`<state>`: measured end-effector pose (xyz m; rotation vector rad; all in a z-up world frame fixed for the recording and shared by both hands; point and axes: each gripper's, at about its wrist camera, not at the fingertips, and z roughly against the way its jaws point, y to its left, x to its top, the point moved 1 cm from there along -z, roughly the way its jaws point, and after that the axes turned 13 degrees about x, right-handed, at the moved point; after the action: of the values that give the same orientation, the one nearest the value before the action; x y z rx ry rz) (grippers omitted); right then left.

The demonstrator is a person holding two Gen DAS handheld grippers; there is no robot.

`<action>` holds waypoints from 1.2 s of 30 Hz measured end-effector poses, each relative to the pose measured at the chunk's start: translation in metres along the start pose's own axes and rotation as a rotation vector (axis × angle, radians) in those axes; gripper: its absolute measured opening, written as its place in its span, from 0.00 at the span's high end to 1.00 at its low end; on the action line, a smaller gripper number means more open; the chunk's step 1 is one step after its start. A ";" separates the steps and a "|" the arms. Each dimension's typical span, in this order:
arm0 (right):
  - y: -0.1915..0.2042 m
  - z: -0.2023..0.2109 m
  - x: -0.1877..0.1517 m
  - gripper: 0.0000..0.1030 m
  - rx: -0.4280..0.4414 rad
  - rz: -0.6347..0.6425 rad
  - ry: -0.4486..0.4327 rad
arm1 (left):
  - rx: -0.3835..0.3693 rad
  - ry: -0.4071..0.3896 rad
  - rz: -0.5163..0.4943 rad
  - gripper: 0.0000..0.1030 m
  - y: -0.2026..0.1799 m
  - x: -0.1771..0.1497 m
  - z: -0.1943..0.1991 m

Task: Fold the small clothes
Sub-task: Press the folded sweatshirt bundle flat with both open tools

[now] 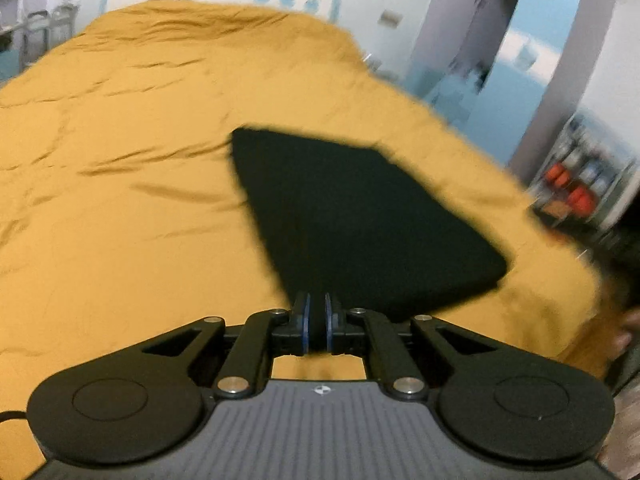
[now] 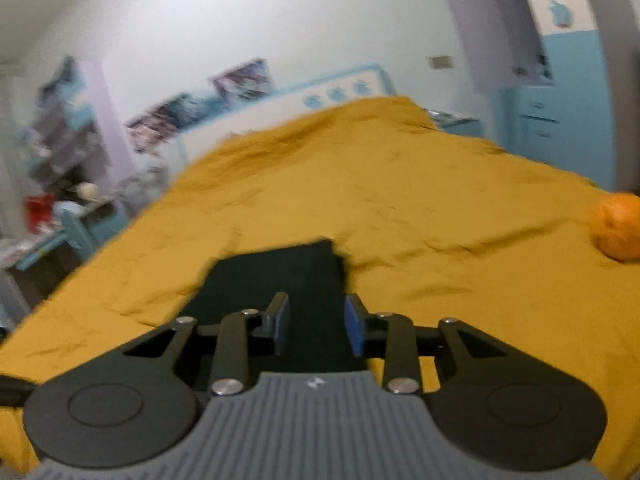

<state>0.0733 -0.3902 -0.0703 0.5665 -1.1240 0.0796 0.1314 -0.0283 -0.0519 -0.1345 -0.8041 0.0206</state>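
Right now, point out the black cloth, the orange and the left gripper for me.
black cloth (image 1: 352, 208): left wrist view, middle of the flat dark fabric.
orange (image 2: 618, 226): right wrist view, its rounded face, on the mustard bedspread.
left gripper (image 1: 317, 312): left wrist view, between the fingertips.

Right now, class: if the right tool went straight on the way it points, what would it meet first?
Probably the black garment. The right tool is open, and the cloth already lies between and ahead of its fingers on the mustard bedspread. Blur hides whether they touch.
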 end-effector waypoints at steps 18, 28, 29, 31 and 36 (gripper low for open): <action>-0.028 -0.076 -0.047 0.82 -0.074 0.002 0.251 | -0.148 0.178 0.108 0.84 0.008 -0.036 -0.083; -0.053 -0.081 0.021 0.38 0.071 -0.113 0.187 | -0.217 0.102 0.295 0.49 0.053 0.007 -0.054; -0.060 -0.087 0.031 0.34 0.084 -0.127 0.189 | -0.218 0.117 0.320 0.49 0.060 0.009 -0.059; -0.085 -0.107 0.050 0.33 0.133 -0.191 0.203 | -0.224 0.162 0.367 0.49 0.070 0.008 -0.071; -0.139 -0.164 0.070 0.31 0.286 -0.421 0.250 | -0.275 0.267 0.454 0.49 0.079 -0.003 -0.101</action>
<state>0.2878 -0.4479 -0.1136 1.0098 -0.7366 -0.0542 0.2047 0.0389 -0.1337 -0.5671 -0.4933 0.3147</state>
